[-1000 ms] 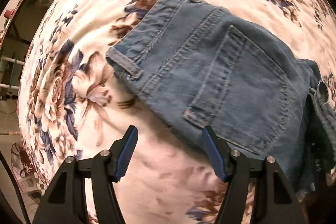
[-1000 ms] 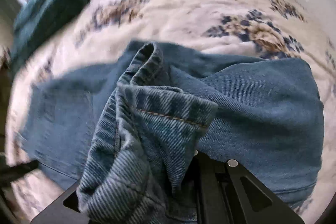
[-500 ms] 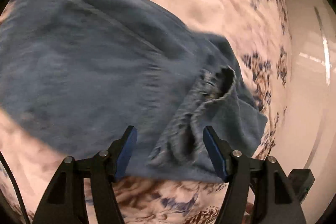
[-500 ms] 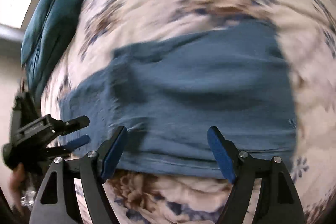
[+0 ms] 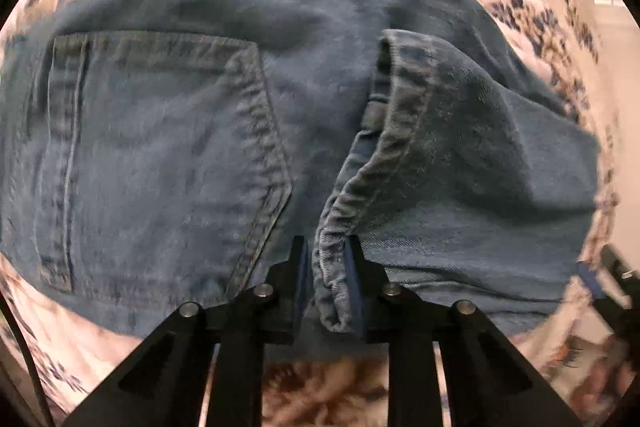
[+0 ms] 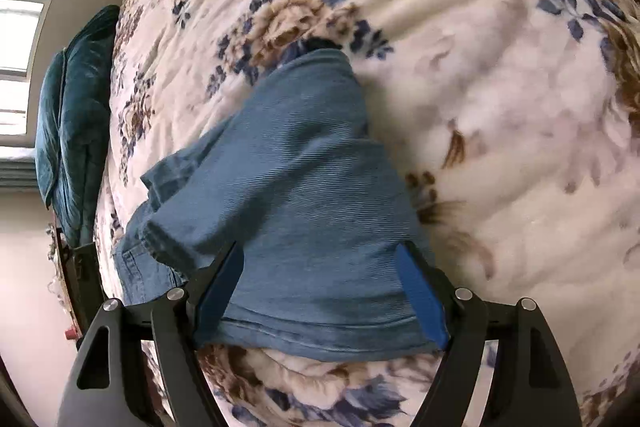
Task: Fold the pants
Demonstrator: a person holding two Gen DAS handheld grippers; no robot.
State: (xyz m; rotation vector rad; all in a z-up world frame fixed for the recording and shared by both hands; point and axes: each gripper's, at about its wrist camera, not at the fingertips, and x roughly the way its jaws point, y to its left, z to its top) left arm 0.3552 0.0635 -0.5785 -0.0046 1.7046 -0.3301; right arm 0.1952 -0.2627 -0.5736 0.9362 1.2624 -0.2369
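Floral blanket (image 6: pixel 500 107) open on right (teal cushion (image 6: pixel 76 123) blocks far left edge).

Matt blue denim pants (image 5: pixel 168 155) on a fleecy floral blanket (image 6: pixel 500 115)

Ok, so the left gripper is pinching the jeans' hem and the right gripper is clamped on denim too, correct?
Not quite. The right wrist view shows the right gripper open over the jeans, gripping nothing. The left gripper is closing on the hem.

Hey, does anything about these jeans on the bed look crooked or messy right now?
Yes. The leg hem lies bunched and curled across the jeans beside the back pocket, not flat. The left gripper is closing on that rumpled edge.
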